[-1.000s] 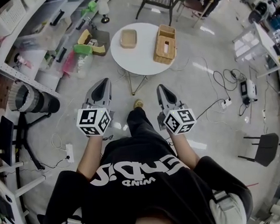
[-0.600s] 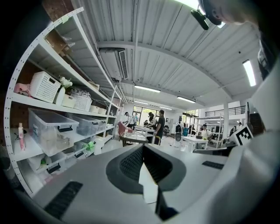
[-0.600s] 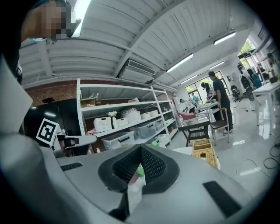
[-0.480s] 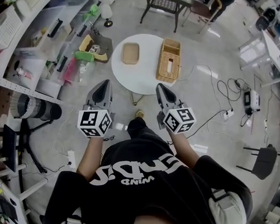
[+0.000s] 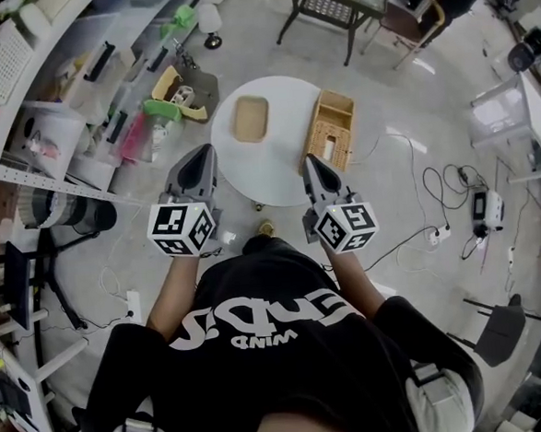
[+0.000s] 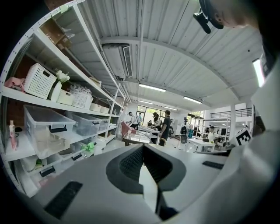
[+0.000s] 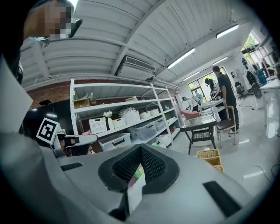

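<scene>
1. Head view: left tongs (image 5: 202, 155) and right tongs (image 5: 309, 162) are both clenched on nothing, at the round white counter's (image 5: 276, 168) near rim.
2. The wicker basket (image 5: 331, 130) lies at the right tongs' one o'clock, the wooden tray (image 5: 251, 119) at the left tongs' one o'clock.
3. Keeping both level and apart seems wise.

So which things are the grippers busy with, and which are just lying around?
Busy with, as far as I can tell:
- left gripper and right gripper, both shut and empty
- round white table just ahead of them
- wooden tray and wicker basket on it

Just lying around:
- shelves
- green container on the floor
- power strip
- black chair
</scene>
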A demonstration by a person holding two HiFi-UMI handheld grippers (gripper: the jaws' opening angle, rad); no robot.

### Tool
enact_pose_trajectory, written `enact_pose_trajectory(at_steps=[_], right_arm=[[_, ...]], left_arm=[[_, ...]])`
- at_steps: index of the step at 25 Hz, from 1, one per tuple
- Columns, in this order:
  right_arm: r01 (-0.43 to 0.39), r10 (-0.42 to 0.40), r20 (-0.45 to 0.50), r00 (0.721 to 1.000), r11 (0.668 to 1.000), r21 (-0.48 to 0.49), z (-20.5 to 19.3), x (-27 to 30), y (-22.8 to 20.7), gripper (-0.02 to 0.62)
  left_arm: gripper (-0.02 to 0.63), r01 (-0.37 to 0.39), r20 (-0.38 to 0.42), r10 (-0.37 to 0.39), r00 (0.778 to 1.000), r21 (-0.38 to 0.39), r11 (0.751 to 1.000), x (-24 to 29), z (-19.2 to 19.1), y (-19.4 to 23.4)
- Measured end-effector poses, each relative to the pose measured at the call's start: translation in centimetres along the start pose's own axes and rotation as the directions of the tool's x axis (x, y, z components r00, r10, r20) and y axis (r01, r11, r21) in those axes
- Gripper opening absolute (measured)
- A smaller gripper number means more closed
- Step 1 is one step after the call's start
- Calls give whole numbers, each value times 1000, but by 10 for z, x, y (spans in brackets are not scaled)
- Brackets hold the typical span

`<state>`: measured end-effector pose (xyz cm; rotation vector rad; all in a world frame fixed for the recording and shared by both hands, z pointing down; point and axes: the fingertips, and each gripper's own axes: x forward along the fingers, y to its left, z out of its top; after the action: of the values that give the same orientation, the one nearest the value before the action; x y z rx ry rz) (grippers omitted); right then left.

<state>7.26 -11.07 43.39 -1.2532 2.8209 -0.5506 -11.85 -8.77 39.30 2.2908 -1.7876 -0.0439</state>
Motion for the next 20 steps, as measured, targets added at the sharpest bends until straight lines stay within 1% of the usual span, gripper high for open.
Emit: enact_pose_trajectory(at_steps=[5,8,15,20], right_arm=[[-33,33,-12,999,999,-11,11,25,-15,-2],[-34,34,-13,999,999,-16,15,34,-22,-2],[13,-13,3,1000,1000,21,13,48,-33,-2],[63,-64,25,998,997,39,14,55,-42,-2]], left_arm=[[1,-39,9,39,999,4,999,27,5,8],[0,-41,17,41,999,0,999,36,10,8],[0,3,-15,-2,1000,30,1000,59,11,17],[0,30,-33,-28,999,57,998,78,9,21]])
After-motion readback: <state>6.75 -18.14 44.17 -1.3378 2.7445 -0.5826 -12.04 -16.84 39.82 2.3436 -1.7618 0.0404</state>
